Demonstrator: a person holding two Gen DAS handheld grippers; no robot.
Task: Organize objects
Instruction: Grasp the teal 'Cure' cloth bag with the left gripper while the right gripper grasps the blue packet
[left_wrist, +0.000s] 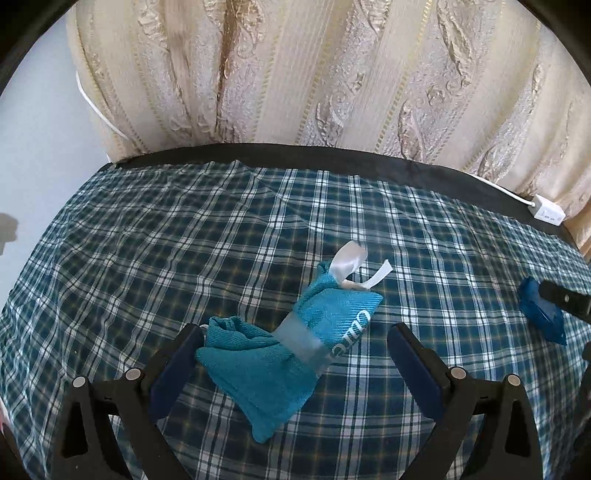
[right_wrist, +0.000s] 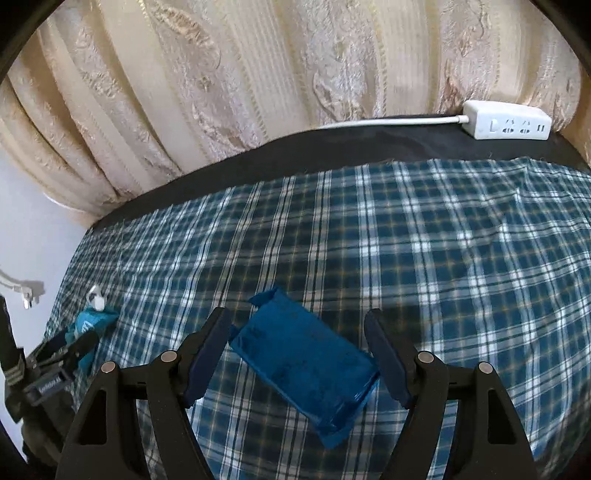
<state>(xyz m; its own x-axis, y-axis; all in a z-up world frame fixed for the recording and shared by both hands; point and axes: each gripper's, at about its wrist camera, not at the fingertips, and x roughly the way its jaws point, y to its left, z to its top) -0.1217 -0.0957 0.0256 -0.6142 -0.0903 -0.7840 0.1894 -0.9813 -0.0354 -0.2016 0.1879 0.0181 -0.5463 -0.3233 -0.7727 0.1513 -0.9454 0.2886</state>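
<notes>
Spread left fingers (left_wrist: 110, 373) straddle the teal towel (left_wrist: 280, 347); right fingers (right_wrist: 205, 350), also spread, should pinch the blue packet (right_wrist: 303, 365) squarely.

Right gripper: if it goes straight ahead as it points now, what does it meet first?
Likely the blue packet, already lying between the open right gripper's fingers on the plaid cloth. Its height relative to the fingers is unclear.

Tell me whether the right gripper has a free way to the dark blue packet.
Probably yes: the right gripper is open with the dark blue packet lying flat between its fingers on the plaid cloth, nothing visibly blocking.
</notes>
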